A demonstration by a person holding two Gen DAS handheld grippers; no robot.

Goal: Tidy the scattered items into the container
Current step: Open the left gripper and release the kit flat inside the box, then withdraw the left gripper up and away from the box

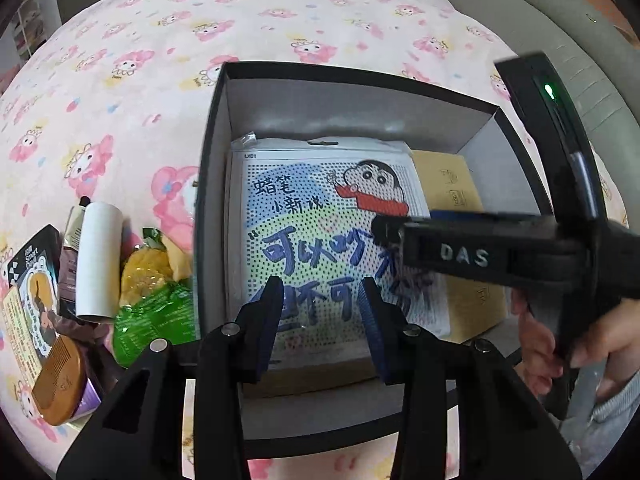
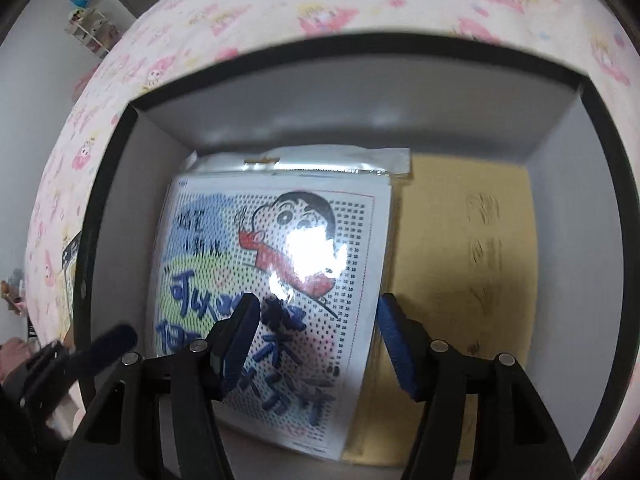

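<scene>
Both grippers, left [image 1: 320,300] & right [image 2: 316,328], fingers apart w/ nothing between, over 1 box [image 1: 208,200] w/ 1 cartoon packet [image 1: 320,216].

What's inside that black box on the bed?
The black box holds a cartoon-printed packet in clear plastic, lying on a tan cardboard piece. Anything beneath the packet is covered.

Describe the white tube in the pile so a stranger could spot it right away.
On the pink cartoon-print bedspread, look left of the black box at the heap of small items. The white tube stands among them, plain and unprinted, unlike the green packet and yellow packet beside it.
</scene>
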